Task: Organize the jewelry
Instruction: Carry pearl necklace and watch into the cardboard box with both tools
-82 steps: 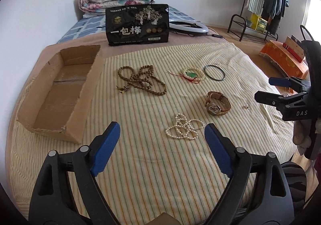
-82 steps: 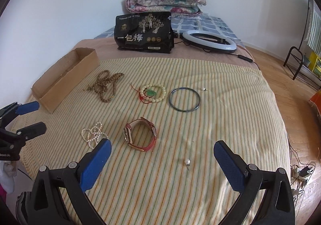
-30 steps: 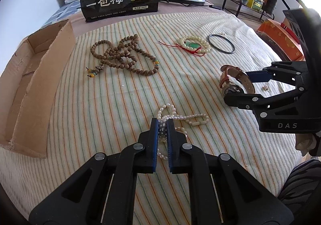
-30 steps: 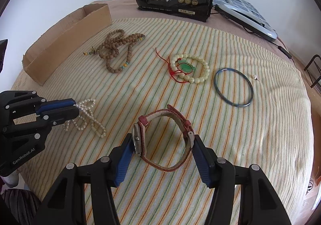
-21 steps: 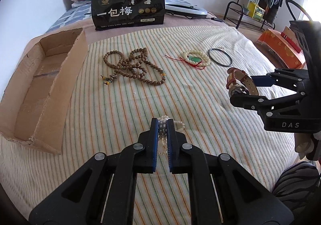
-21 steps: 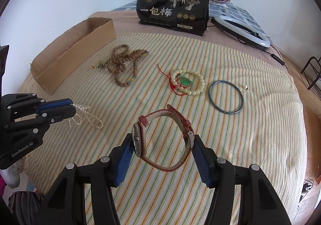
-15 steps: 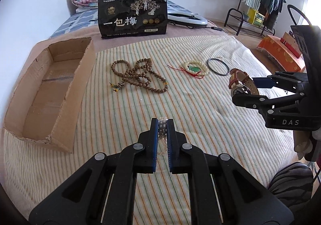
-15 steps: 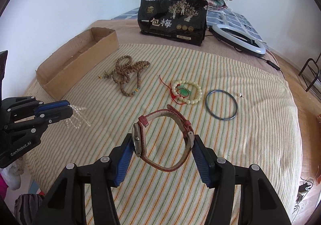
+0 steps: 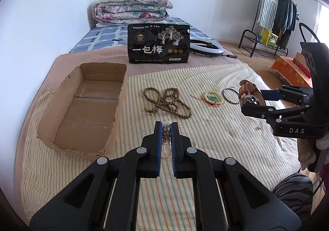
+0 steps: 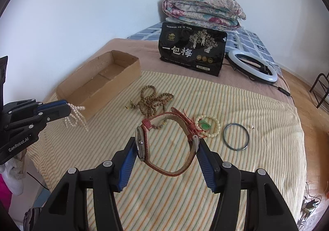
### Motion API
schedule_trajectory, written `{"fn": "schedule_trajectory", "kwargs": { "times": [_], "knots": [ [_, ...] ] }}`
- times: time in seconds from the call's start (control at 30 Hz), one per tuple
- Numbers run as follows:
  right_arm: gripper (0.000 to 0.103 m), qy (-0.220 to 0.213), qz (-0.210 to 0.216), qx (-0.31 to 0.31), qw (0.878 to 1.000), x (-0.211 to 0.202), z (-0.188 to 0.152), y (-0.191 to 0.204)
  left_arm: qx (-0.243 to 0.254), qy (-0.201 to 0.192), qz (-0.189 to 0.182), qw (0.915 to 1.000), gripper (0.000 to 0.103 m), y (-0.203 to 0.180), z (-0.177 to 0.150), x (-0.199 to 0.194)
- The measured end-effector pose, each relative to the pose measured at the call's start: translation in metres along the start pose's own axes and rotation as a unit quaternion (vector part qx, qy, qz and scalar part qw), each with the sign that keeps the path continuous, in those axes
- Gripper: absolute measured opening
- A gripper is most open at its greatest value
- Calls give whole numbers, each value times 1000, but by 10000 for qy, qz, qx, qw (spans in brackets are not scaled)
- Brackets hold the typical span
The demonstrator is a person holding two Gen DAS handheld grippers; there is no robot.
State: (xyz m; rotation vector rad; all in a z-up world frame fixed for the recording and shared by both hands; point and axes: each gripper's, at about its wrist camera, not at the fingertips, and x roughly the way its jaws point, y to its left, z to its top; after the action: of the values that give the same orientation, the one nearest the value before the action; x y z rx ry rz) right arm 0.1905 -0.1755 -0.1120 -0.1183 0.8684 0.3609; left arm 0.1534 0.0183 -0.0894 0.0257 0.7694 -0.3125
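My left gripper (image 9: pixel 166 126) is shut on a white pearl necklace (image 9: pixel 166 140), which hangs above the striped cloth; from the right wrist view the pearl necklace (image 10: pixel 75 116) dangles from that left gripper (image 10: pixel 66 107). My right gripper (image 10: pixel 167 144) is shut on a red-strapped watch (image 10: pixel 164 144), lifted off the cloth; the left wrist view shows the watch (image 9: pixel 247 92) in the right gripper (image 9: pixel 255 99). An open cardboard box (image 9: pixel 82 105) lies at the left. Brown wooden beads (image 9: pixel 168 103), a white bead bracelet with a green stone (image 9: pixel 211 98) and a dark bangle (image 10: pixel 236 137) lie on the cloth.
A black snack bag (image 9: pixel 158 43) stands at the back, with a ring light (image 10: pixel 254 67) and a folded quilt (image 9: pixel 131 9) behind. A clothes rack (image 9: pixel 273 17) and an orange box (image 9: pixel 292 70) are at the right. A small pearl earring (image 10: pixel 251 127) lies by the bangle.
Both grippers have risen off the cloth, the left carrying the pearl necklace, the right carrying the watch. The cloth and box now look farther away.
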Motion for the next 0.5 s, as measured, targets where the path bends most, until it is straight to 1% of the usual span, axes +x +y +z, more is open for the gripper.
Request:
{"fn": "schedule_trajectory", "kwargs": {
  "times": [0.23,0.5],
  "knots": [
    [60,-145,185,-181,9996,5,26,27,-185,-265,276,9991,7,33,12,-19],
    [60,-252,352,-385,9983,19,60,59,-410,-453,623,9962,7,76,21,-31]
  ]
}}
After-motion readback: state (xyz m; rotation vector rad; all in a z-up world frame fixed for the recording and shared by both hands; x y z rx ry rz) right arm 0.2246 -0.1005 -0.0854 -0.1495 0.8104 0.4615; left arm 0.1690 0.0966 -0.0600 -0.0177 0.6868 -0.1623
